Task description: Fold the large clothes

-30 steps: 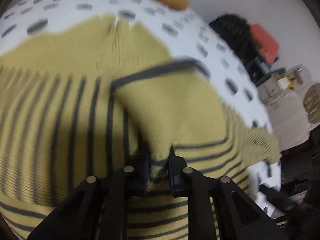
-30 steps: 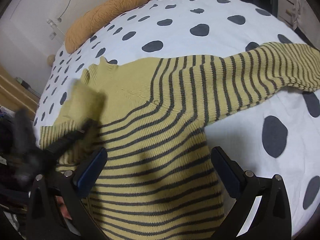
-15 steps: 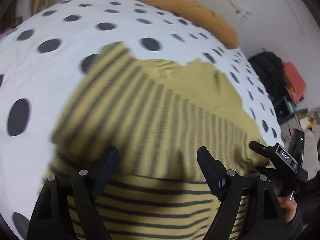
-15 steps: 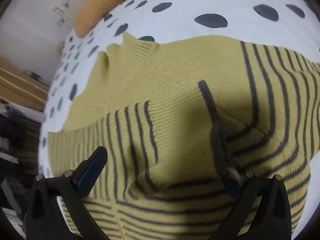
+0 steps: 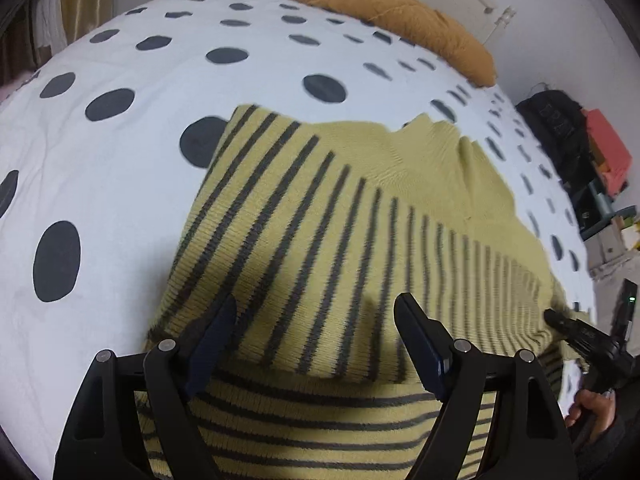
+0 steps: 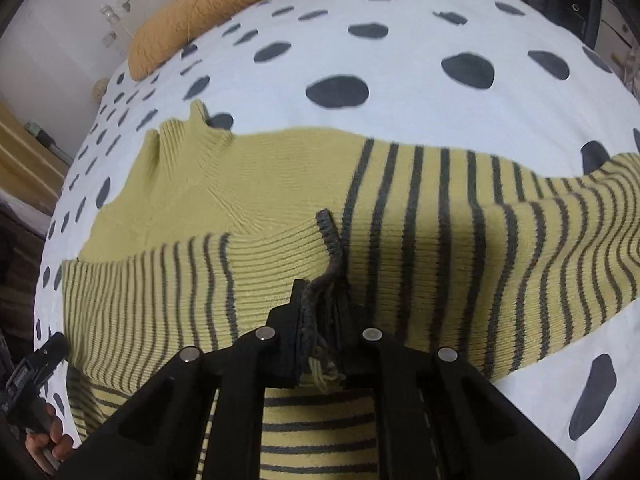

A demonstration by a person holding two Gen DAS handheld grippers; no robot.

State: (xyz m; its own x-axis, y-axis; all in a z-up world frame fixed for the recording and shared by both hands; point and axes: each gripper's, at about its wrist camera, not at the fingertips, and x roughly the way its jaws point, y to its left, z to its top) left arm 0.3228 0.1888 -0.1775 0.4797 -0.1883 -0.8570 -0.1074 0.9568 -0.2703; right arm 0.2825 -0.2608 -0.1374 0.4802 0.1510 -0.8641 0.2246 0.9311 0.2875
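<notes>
A yellow sweater (image 5: 360,200) with dark stripes lay on the bed (image 5: 120,160), on a white cover with dark spots. One sleeve (image 5: 320,248) was folded across its front. The left gripper (image 5: 316,336) hung just over that sleeve. Its fingers (image 5: 216,336) stood wide apart and held nothing. The right gripper (image 6: 320,320) had just been closing its fingers, and now they pinched the dark cuff (image 6: 328,256) of the other sleeve. That sleeve (image 6: 500,240) ran off to the right in the right wrist view. The sweater's neck (image 6: 188,140) pointed toward an orange pillow (image 6: 224,4) at the far end of the bed. A hand (image 6: 48,440) showed at the left edge, holding the other gripper
</notes>
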